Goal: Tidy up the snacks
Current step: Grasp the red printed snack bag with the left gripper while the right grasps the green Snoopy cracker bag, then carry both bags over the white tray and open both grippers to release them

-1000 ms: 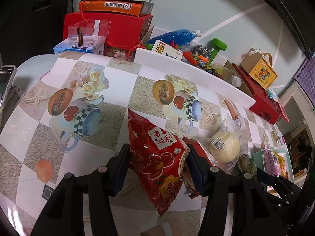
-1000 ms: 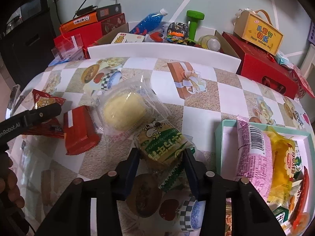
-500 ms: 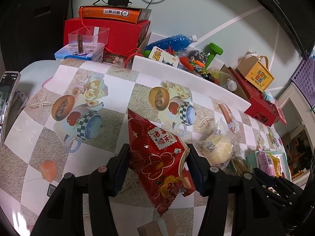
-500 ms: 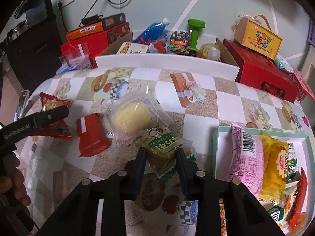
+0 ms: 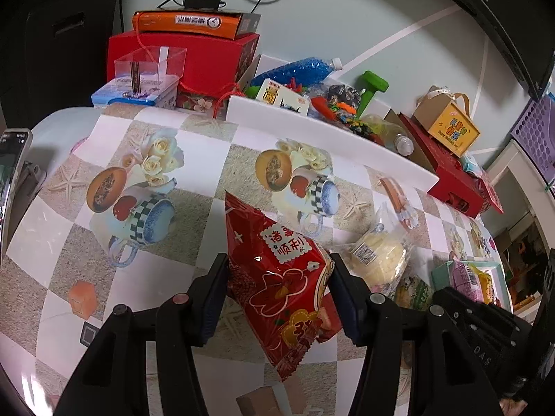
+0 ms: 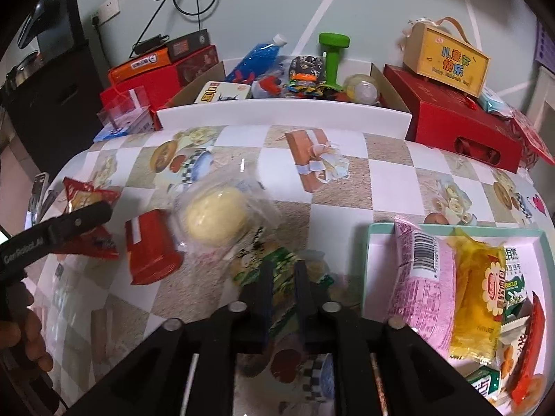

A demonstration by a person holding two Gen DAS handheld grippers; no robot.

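My left gripper (image 5: 279, 270) is shut on a red snack bag (image 5: 277, 277) with a white label and holds it above the table. My right gripper (image 6: 281, 270) is shut on a green snack packet (image 6: 258, 263) just left of the teal tray (image 6: 378, 228). The tray holds a pink packet (image 6: 423, 277), a yellow packet (image 6: 477, 291) and several more. A wrapped yellow bun (image 6: 215, 216) and a flat red packet (image 6: 151, 246) lie on the table to the left. The left gripper and its red bag (image 6: 88, 222) show in the right wrist view.
A white box (image 6: 284, 114) full of toys, red gift boxes (image 6: 461, 128) and a yellow carton (image 6: 447, 59) line the far edge of the patterned table (image 5: 69, 215). A phone (image 5: 10, 159) lies at the left rim.
My right gripper has closed on the green packet and pulled it back a little. My left gripper has risen slightly with the red bag.
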